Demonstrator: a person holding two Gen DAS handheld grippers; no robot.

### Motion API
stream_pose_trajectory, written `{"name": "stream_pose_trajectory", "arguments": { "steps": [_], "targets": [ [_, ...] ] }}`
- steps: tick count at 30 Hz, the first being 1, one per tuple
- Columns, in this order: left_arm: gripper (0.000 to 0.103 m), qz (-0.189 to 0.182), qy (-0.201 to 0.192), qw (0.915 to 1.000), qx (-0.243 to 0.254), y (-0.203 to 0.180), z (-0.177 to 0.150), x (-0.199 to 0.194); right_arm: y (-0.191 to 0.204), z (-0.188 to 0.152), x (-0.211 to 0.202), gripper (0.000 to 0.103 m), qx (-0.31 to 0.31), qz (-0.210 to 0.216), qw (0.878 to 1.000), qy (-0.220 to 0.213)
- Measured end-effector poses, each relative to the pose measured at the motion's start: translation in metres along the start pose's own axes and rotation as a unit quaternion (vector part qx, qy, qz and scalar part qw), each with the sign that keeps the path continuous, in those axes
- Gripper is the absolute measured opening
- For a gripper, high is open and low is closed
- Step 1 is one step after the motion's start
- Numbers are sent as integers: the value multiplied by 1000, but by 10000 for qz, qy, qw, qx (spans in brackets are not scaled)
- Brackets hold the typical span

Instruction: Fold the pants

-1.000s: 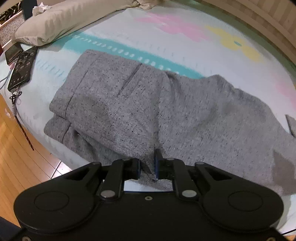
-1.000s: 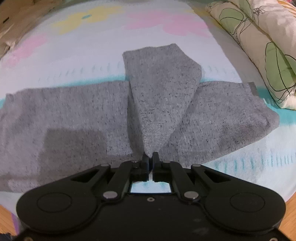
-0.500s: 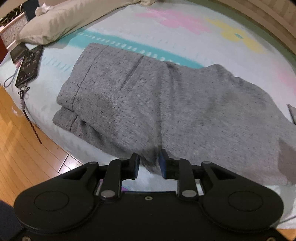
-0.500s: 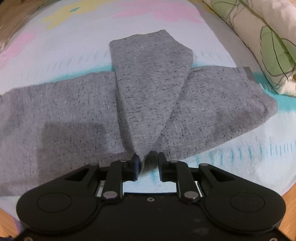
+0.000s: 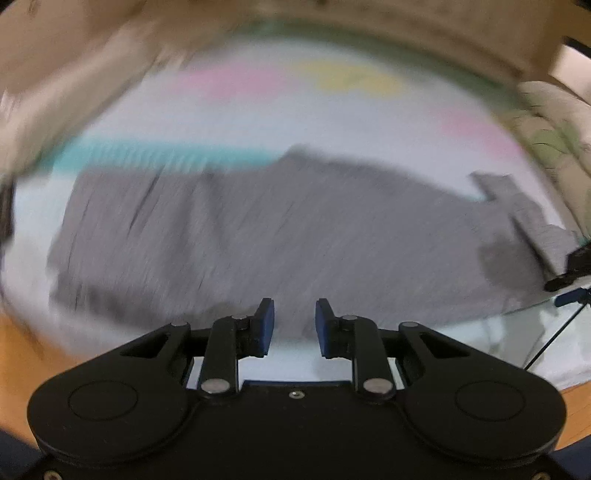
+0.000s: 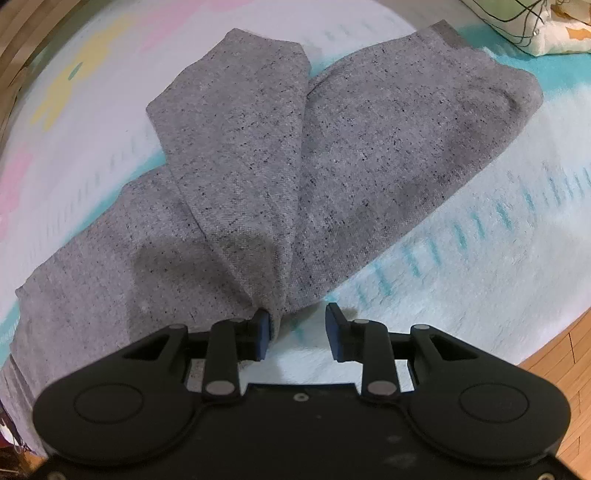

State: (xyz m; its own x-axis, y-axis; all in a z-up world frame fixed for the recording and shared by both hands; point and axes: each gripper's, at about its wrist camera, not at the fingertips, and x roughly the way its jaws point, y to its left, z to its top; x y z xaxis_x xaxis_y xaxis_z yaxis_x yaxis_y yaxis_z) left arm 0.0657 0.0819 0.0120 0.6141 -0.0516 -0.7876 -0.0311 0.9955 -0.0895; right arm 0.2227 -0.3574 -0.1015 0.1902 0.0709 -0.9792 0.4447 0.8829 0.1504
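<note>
grey speckled pants (image 6: pixel 280 155) lie spread on a bed sheet (image 6: pixel 480 258), pale with a teal band, pink and yellow flower shapes. right wrist view: one leg is folded over the rest, running up from a pinched corner near the gripper to a blunt end at the top; a second leg fans out to the upper right with a darker cuff near the teal band. right gripper (image 6: pixel 297 325) points steeply down at the near edge of the cloth, jaws apart and opening; the pinched corner of fabric touches the inner face of its left pad (image 6: pixel 263 328), the right pad is clear of it with bare sheet showing in the gap, so no grip. patterned pillow (image 6: pixel 532 26) at the top right corner, wood floor (image 6: pixel 561 354) at the lower right. left wrist view is heavily motion-blurred: pants (image 5: pixel 277 229) stretch across the middle of the bed sheet (image 5: pixel 295 122), waist end to the left, leg end to the right. left gripper (image 5: pixel 294 317) hangs over the near edge of the cloth, jaws part open and closing a little, nothing between the pads, only cloth and sheet seen below through the gap. a dark piece at the right edge looks like the other gripper, too blurred to be sure. wood floor (image 5: pixel 22 354) at the lower left.
</note>
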Motion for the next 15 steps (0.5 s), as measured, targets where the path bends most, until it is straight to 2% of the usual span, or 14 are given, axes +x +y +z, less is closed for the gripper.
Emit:
{"name": "stream_pose_trajectory", "arguments": {
  "steps": [3, 6, 7, 11, 15],
  "targets": [
    [31, 161, -483, 9978, 430, -26, 20, 7, 8, 0, -6, 32, -265, -18, 9996, -65],
    [32, 320, -553, 9961, 608, -44, 37, 31, 12, -2, -11, 33, -457, -7, 9989, -130],
    [32, 336, -445, 9968, 579, -47, 41, 42, 11, -2, -13, 33, -488, 26, 9987, -155],
    [32, -31, 226, 9991, 371, -49, 42, 81, 2, -1, -17, 33, -397, 216, 9989, -125],
    [32, 105, 594, 9978, 262, -41, 24, 103, -20, 4, -16, 34, 242, 685, 9973, 72]
  ]
}}
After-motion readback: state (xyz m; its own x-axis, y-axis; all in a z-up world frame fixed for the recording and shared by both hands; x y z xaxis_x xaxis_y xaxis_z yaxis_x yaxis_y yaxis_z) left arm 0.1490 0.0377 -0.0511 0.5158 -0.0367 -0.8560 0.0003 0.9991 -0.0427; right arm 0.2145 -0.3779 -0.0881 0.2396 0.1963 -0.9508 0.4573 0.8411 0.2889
